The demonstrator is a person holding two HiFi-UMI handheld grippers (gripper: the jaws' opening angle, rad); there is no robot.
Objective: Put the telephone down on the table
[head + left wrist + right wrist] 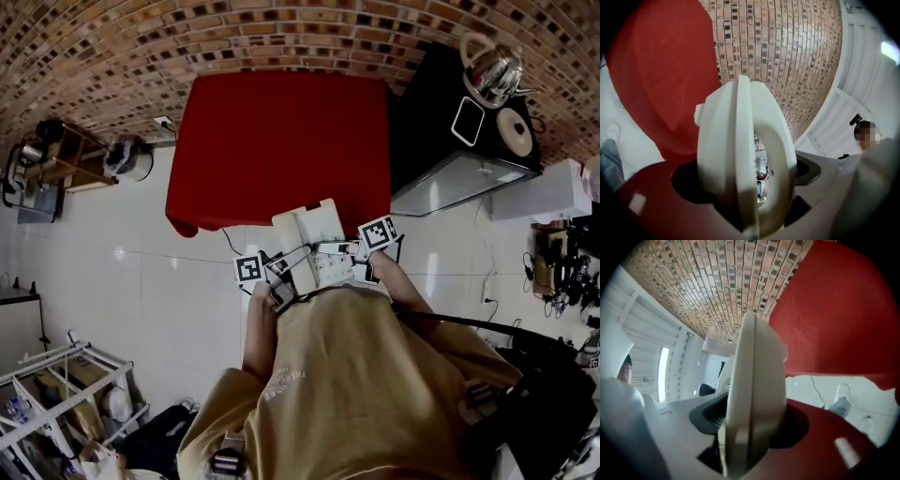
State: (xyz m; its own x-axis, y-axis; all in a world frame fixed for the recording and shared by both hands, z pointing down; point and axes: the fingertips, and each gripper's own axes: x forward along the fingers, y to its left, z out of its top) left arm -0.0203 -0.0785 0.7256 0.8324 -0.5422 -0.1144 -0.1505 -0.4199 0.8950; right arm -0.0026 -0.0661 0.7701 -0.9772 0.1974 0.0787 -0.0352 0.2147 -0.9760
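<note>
I hold a white telephone (pixel 314 246) in front of me with both grippers, in the air above the white floor, short of the red-covered table (pixel 281 141). My left gripper (pixel 284 277) is shut on its left end, where a rounded white part of the telephone (pixel 740 154) fills the space between the jaws. The right gripper (pixel 354 253) is shut on the right end, clamping a flat edge of the telephone (pixel 752 399). The table's red cloth (pixel 661 70) shows beyond the phone in the left gripper view, and the same cloth (pixel 834 319) in the right gripper view.
A black cabinet (pixel 441 122) with a metal kettle (pixel 494 73) stands right of the table, against the brick wall (pixel 281 28). A wooden shelf (pixel 56 159) is at the far left, a drying rack (pixel 66 384) near left. A cable (pixel 228 242) runs over the floor. A person (pixel 867 136) stands off to the side.
</note>
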